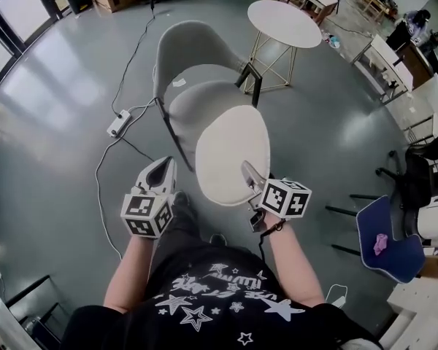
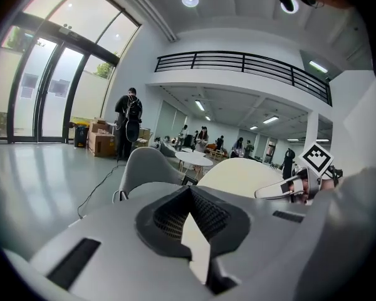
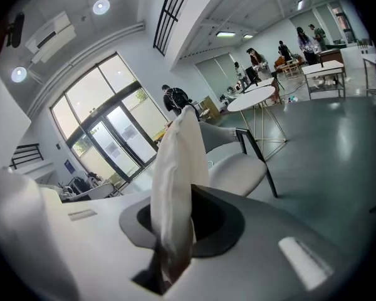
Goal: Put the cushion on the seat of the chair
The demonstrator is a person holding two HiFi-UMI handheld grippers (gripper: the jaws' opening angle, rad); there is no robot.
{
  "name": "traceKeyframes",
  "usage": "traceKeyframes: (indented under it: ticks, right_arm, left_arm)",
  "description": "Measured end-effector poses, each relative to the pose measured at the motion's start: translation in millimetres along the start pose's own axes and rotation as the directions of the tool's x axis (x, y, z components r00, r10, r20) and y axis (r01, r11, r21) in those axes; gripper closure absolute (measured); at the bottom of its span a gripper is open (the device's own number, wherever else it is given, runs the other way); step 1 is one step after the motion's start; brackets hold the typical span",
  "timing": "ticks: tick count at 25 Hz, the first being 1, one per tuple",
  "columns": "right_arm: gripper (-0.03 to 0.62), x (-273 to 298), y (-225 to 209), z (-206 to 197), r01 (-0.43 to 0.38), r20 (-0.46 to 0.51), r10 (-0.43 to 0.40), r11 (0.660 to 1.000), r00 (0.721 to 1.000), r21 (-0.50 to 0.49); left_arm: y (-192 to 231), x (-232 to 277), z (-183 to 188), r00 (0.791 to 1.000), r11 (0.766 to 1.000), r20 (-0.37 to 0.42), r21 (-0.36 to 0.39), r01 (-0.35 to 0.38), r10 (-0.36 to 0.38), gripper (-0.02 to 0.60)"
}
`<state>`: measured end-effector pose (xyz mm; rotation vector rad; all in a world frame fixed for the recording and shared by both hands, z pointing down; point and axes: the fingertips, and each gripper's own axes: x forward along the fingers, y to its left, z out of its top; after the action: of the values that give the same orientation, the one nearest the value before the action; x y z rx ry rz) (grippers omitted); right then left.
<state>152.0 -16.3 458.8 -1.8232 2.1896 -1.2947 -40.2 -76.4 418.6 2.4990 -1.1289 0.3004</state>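
Over the grey floor [image 1: 51, 86], just short of the chair, 1 cushion [image 1: 232, 152]: cream, oval, held up in the air. In the head view its far edge overlapped the front of the seat [image 1: 204, 102], but it was not resting on it. 1 grey shell chair [image 1: 193, 49], 1 round white table [image 1: 283, 22] behind it, 1 blue chair [image 1: 394, 257] off to the person's right, 1 white power strip [image 1: 119, 123] with cables on the floor. 2 grippers. Right gripper [image 1: 250, 175] was clamped on the cushion's near edge, jaws nearly together with the fabric pinched between them; the cushion showed edge-on in the right gripper view. Left gripper [image 1: 160, 172] had its jaws closed tip to tip with nothing in them, beside the cushion's left edge and apart from it. Both bare forearms reached forward from the body, side by side, grippers aimed at the chair and tipped a little downward
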Motion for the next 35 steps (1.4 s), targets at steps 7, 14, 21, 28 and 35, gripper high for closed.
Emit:
traceKeyframes:
  ticks: [7, 14, 21, 28, 35]
  right_arm:
    - [0.539, 62, -1, 41, 0.07, 0.003, -0.07, 0.997, 0.998, 0.01]
    - [0.539, 121, 10, 64, 0.103, -0.028, -0.102, 0.995, 0.994, -0.001]
    - [0.539, 159, 19, 63, 0.153, -0.084, -0.159, 0.986, 0.984, -0.072]
    - [0.539, 185, 5, 60, 0.147, -0.129, -0.157, 0.986, 0.979, -0.084]
    - [0.539, 221, -16, 79, 0.059, -0.171, -0.077, 0.992, 0.982, -0.109]
  left_arm:
    - [59, 62, 31, 0.998, 0.999, -0.033, 0.021, 0.049, -0.048, 0.575]
    - [111, 103, 45, 0.995, 0.997, -0.064, -0.012, 0.072, -0.073, 0.575]
    - [147, 124, 31, 0.986, 0.995, -0.136, -0.042, 0.093, -0.098, 0.574]
    - [166, 142, 10, 0.981, 0.996, -0.179, -0.069, 0.062, -0.074, 0.574]
    - [160, 159, 5, 0.981, 0.996, -0.194, -0.087, -0.036, 0.018, 0.574]
